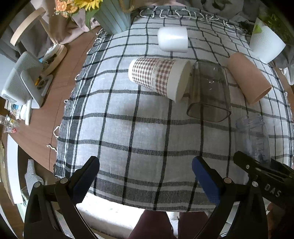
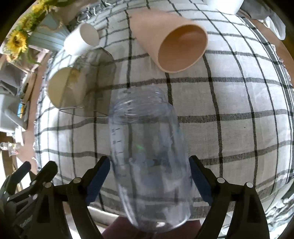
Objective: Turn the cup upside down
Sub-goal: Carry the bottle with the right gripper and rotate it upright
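A clear plastic cup with measuring marks [image 2: 147, 158] lies on its side on the checked cloth [image 2: 229, 103], mouth pointing away. My right gripper [image 2: 149, 169] is open, its blue pads on either side of the cup's lower body; I cannot tell if they touch it. The same cup [image 1: 251, 137] shows at the right of the left wrist view, with the right gripper [image 1: 261, 169] behind it. My left gripper [image 1: 145, 169] is open and empty over the cloth's near edge.
Other cups lie on their sides on the cloth: a pink one [image 2: 170, 38], a checked paper one [image 1: 158, 77], a smoky clear one [image 1: 209, 92] and a white one [image 1: 172, 39]. A flower vase [image 1: 112, 16] and a white pot [image 1: 266, 44] stand at the back.
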